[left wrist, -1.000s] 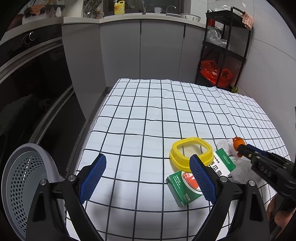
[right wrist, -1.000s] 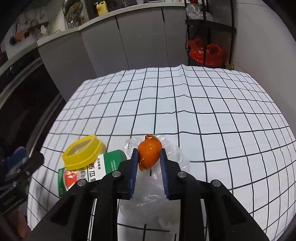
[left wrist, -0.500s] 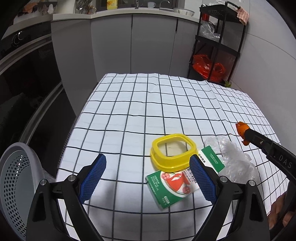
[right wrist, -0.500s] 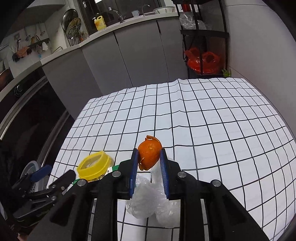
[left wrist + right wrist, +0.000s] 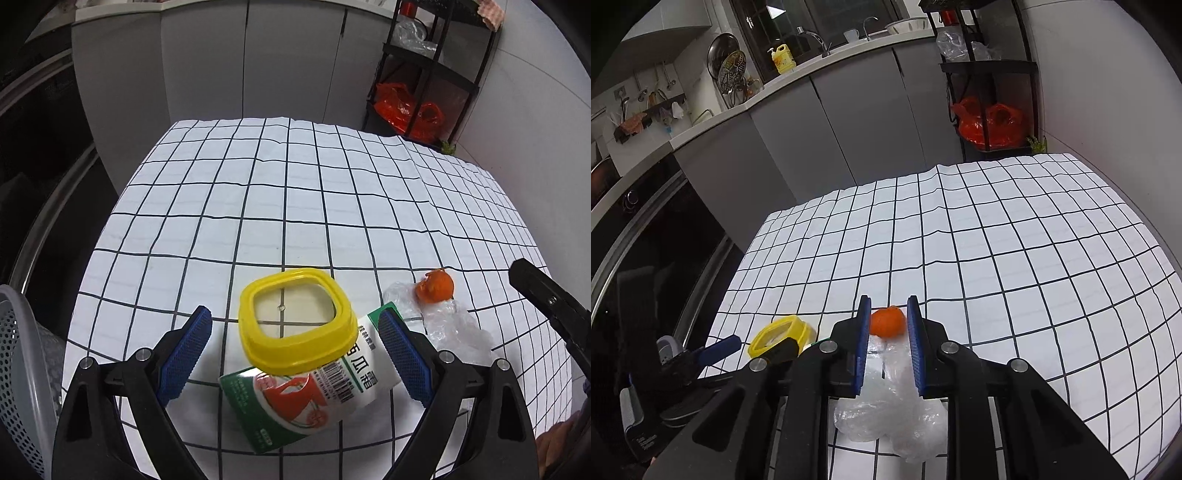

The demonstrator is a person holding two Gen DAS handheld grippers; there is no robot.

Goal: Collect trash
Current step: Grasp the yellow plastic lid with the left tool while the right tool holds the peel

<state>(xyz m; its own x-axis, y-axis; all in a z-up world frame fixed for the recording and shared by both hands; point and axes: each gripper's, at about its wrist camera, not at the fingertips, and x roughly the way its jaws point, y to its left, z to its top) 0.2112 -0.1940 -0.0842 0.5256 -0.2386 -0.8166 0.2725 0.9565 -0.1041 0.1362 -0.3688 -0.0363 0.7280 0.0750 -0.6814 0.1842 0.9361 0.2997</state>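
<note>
My left gripper (image 5: 295,315) is open, with its blue pads on either side of a yellow plastic ring (image 5: 295,354). The ring rests on a green and white carton (image 5: 306,398) lying on the checked cloth. Beside crumpled clear plastic (image 5: 454,332) an orange peel (image 5: 434,287) lies on the cloth. It is apart from my right gripper's black finger (image 5: 535,288). In the right wrist view my right gripper (image 5: 888,301) hangs above the peel (image 5: 886,322) and the plastic (image 5: 890,417). Its jaws are closing, with nothing pressed between the pads.
A grey perforated basket (image 5: 22,376) stands off the table's near left corner. Grey cabinets (image 5: 288,62) and a black rack (image 5: 436,66) with red bags (image 5: 402,107) stand beyond the far edge. A dark oven front (image 5: 646,258) runs along the left.
The orange peel has left my right gripper and now lies on the cloth by the plastic, while that gripper rose. My left gripper came forward and down over the yellow ring and carton.
</note>
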